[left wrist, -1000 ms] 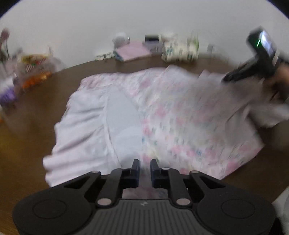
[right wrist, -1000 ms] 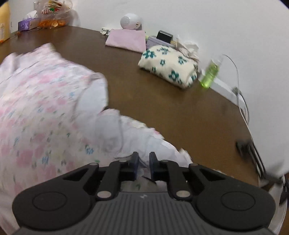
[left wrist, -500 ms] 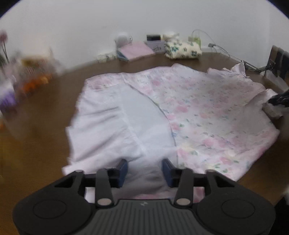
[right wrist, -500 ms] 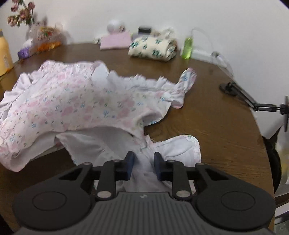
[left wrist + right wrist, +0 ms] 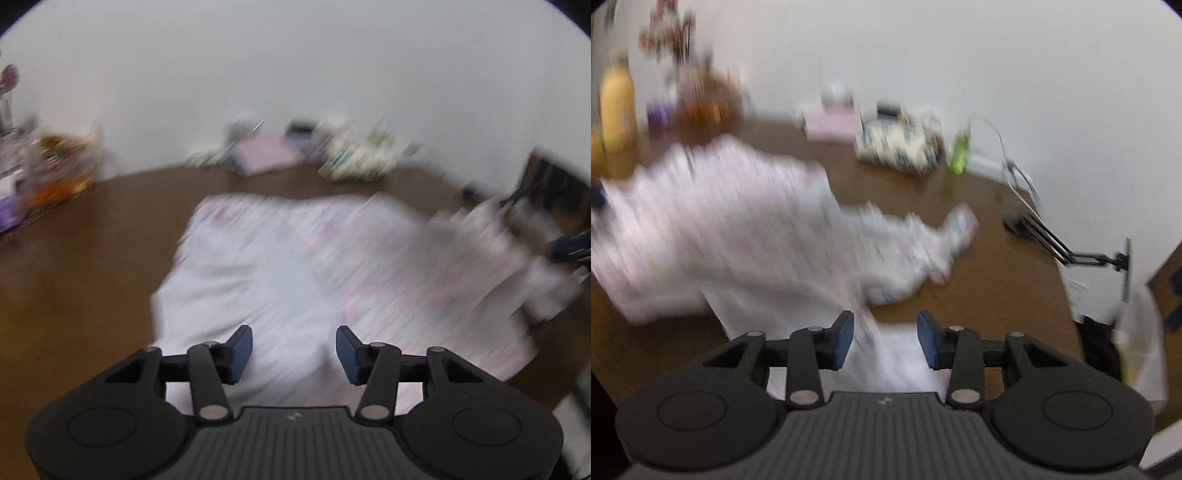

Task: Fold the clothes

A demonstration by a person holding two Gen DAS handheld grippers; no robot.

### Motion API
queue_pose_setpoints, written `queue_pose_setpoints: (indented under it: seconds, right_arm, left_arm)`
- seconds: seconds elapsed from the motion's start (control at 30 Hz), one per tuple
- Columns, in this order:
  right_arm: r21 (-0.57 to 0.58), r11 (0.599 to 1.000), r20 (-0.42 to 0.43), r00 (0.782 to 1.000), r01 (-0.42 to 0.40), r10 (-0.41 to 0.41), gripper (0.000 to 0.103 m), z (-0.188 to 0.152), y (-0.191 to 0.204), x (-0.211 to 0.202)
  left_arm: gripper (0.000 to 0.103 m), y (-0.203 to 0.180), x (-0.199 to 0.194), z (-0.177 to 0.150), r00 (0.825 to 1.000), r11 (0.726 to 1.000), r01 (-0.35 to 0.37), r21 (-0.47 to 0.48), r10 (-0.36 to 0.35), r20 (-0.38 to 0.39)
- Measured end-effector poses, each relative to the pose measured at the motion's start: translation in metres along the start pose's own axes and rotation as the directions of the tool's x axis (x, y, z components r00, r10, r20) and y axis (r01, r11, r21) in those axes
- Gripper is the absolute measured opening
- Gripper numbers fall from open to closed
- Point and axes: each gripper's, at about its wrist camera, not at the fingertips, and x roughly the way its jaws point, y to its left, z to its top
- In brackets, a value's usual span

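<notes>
Both my grippers, left (image 5: 294, 349) and right (image 5: 885, 339), have fingers wide open holding nothing, and the pink floral garment (image 5: 332, 266) lies spread on the table (image 5: 81, 258) straight ahead, long axis crosswise.

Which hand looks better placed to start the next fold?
Probably right: the open right gripper sits near the pink floral garment's loose sleeve; the open left gripper faces a flat hem.

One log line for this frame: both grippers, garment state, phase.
left gripper: open, empty | right gripper: open, empty | floral garment: spread on brown table, ungripped | phase: between grasps | views motion-blurred
</notes>
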Motion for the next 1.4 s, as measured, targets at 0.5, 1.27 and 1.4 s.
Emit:
queue_pose_setpoints:
  seconds: [0.5, 1.27, 1.4]
  right_arm:
    - [0.161, 0.987, -0.091, 0.995, -0.025, 0.04, 0.01, -0.004, 0.012, 0.049]
    - [0.185, 0.967, -0.006, 0.985, 0.173, -0.175, 0.008, -0.021, 0.009, 0.025]
    - [-0.1, 0.987, 0.056, 0.991, 0.126, -0.121, 0.033, -0.029, 0.039, 0.003]
  left_arm:
    - [0.033, -0.048, 0.044, -0.023, 0.99, 0.997, 0.067, 0.05, -0.06, -0.124]
    - [0.035, -0.049, 0.047, -0.022, 0.993, 0.998, 0.052, 0.048, -0.046, -0.109]
    - [0.038, -0.051, 0.049, -0.021, 0.993, 0.997, 0.054, 0.063, -0.047, -0.108]
